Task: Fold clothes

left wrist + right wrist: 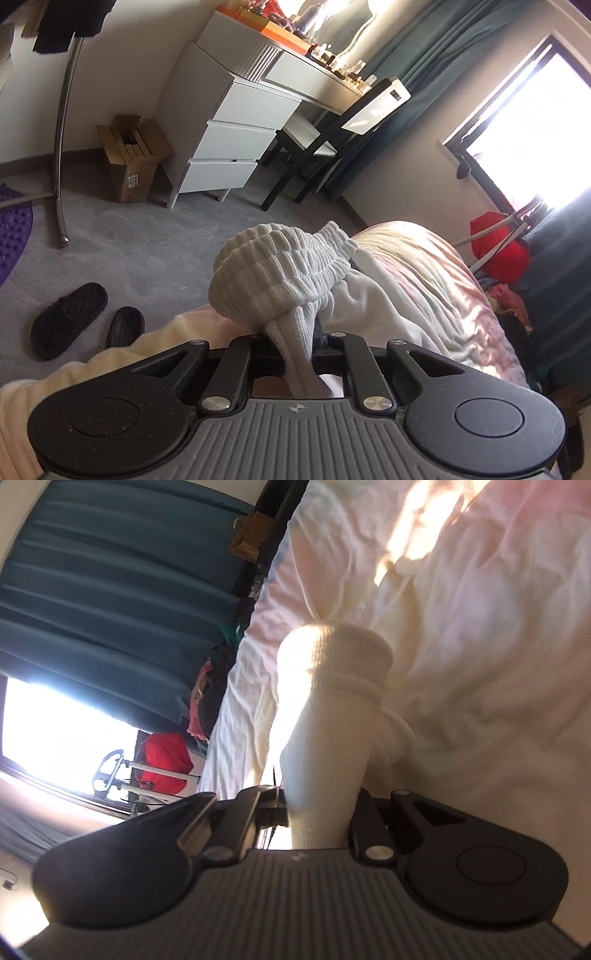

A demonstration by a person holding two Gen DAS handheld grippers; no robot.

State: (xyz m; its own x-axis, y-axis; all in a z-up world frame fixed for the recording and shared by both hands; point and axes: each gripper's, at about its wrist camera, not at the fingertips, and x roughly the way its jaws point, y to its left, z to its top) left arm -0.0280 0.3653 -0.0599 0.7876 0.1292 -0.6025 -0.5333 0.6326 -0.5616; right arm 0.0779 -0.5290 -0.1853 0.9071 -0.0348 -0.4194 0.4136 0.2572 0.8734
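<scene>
2 grippers (295,343) (321,812) clamped on ribbed white sock (280,273), probably bunched

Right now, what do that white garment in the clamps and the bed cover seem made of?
The white garment looks like ribbed knit, probably cotton: raised rows, matte, stretchy cuff. The bed cover looks like thin, soft woven fabric, with fine crumples and a faint sheen.
</scene>
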